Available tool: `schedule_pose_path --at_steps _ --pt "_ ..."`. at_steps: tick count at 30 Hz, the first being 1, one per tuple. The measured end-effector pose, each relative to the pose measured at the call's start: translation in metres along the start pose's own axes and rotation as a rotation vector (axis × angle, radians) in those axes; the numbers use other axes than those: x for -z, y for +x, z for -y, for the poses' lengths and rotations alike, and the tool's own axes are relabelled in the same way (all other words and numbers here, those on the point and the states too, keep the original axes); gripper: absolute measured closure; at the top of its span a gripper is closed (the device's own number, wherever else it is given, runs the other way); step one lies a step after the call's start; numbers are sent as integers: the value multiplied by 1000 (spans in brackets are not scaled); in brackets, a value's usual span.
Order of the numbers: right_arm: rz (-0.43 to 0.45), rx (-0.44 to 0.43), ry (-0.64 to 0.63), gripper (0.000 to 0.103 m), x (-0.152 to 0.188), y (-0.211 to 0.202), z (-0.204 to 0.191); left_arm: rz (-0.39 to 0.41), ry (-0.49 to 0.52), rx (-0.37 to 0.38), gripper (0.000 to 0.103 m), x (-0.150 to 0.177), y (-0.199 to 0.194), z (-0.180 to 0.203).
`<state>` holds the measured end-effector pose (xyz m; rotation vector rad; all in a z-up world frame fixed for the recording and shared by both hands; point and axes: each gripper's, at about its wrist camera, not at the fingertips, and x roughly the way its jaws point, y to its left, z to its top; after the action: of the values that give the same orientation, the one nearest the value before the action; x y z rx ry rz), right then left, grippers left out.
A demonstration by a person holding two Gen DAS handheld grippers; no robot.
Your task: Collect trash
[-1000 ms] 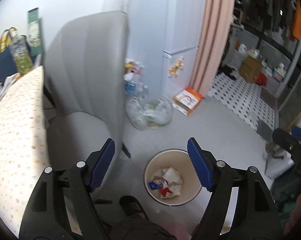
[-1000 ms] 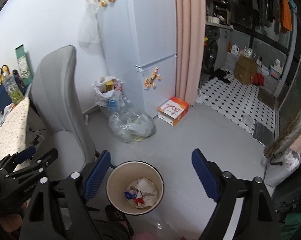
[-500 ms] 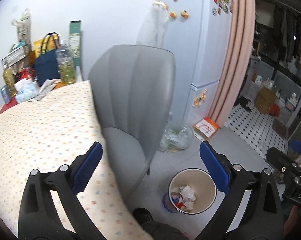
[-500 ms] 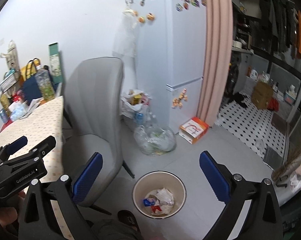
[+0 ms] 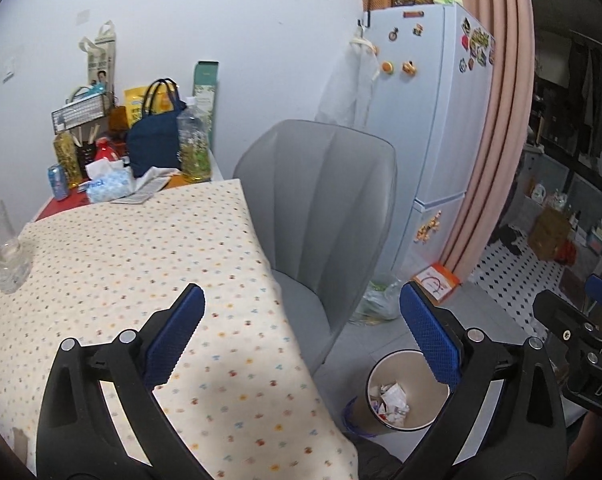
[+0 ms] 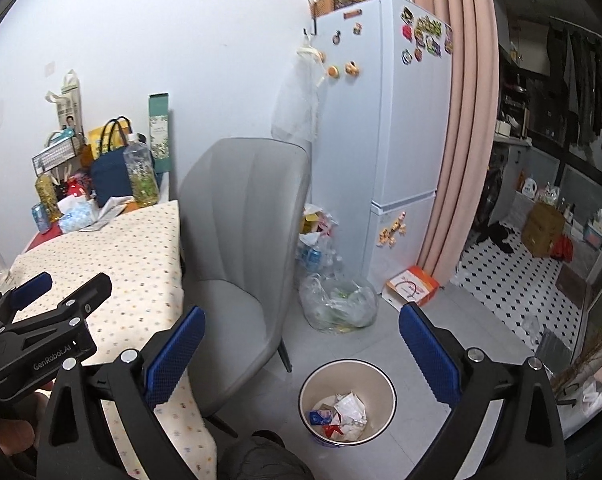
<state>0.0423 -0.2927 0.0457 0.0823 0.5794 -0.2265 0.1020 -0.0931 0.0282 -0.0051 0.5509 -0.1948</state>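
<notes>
A round cream bin stands on the grey floor beside the table; crumpled paper and wrappers lie in it. It also shows in the left wrist view. My left gripper is open and empty, held above the edge of the dotted tablecloth. My right gripper is open and empty, held high above the bin and the chair seat. The left gripper shows at the left in the right wrist view.
A grey chair stands between the table and a white fridge. Clear bags of bottles lie on the floor by the fridge. A clear bottle, a blue bag and a tissue pack stand on the table.
Both grippers have risen and tilted up from the bin. The tabletop and the top of the fridge have come into view. Both stay open and empty.
</notes>
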Motion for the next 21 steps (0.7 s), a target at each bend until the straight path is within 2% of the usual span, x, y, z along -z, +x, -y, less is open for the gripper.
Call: schedule_pose_path --at_steps 21 --pt "65 -81 -42 8 22 -72 -39 90 -17 -92 6 25 -86 -43"
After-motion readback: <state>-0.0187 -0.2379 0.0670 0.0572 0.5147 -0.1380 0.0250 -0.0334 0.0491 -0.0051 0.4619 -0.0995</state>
